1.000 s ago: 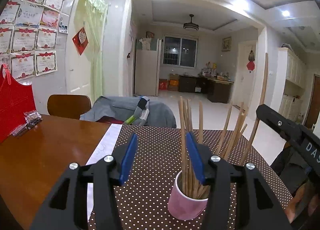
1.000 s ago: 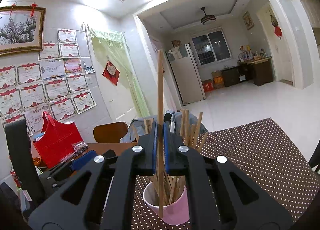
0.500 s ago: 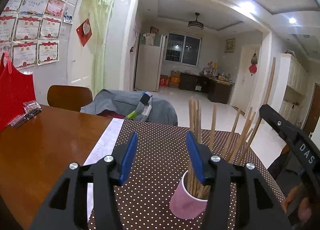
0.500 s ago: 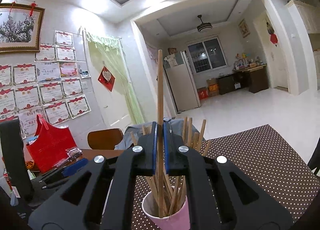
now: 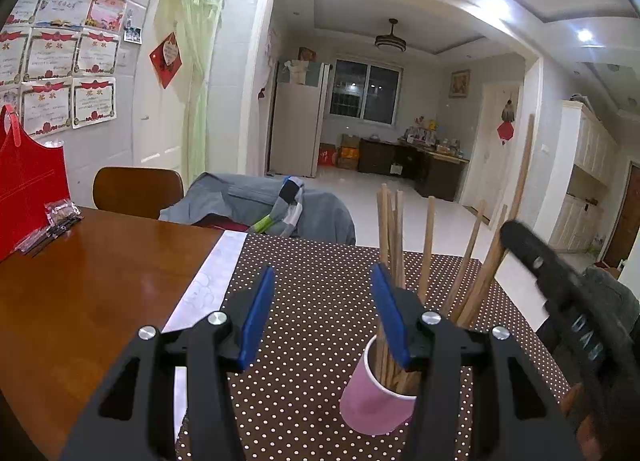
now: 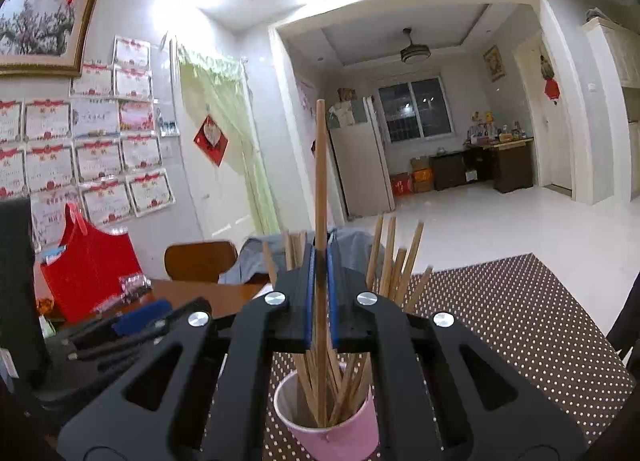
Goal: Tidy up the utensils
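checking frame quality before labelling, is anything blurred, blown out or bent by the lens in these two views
Left wrist view: the right hand-held gripper at the right edge is motion-smeared, while the pink cup and the open left hand-held gripper are sharp; ceiling lights blow out to white. Right wrist view: the held chopstick is crisp, ceiling lights glare, and the fisheye bows the doorway and walls.

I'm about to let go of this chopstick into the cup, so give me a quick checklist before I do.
1. Right tool shut on the chopstick: ok.
2. Chopstick's lower end inside the pink cup: ok.
3. Chopstick near upright: ok.
4. Cup standing upright on the dotted tablecloth: ok.
5. Left tool open and holding nothing: ok.
6. Tip touching the cup's bottom: cannot tell.
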Available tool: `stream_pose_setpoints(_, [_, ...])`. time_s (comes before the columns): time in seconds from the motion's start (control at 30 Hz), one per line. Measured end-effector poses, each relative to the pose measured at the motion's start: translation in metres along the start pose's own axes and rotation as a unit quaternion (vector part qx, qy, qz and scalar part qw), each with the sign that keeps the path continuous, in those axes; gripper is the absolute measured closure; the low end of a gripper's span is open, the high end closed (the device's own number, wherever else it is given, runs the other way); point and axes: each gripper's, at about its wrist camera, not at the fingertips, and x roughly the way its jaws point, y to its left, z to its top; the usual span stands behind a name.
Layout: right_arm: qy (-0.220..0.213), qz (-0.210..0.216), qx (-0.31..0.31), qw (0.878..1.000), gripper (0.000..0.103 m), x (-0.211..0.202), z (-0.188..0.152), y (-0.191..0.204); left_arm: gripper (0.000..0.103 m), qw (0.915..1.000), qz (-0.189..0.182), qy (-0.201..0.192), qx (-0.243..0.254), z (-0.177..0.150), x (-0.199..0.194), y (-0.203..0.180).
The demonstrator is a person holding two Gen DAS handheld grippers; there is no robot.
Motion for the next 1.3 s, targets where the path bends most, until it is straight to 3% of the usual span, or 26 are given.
stream_pose_setpoints(0.2, [0.040, -0.007, -0.028, 0.999, 0.097, 0.003, -0.017, 0.002, 0.052, 1.0000, -0.005, 0.002, 0.007, -0.002, 0.000, -0.004])
stream_pose_setpoints(0.7, [0.110, -0.012, -0.007, 0.994, 0.097, 0.016, -0.043, -0.010, 0.052, 0.9993, -0.002, 0.004, 0.038, -0.006, -0.005, -0.017])
stream_pose_setpoints(1.3, [0.107, -0.019, 0.009, 0.994, 0.094, -0.013, -0.034, -0.011, 0.052, 0.9977, 0.001, 0.012, 0.066, -0.020, -0.039, -0.020])
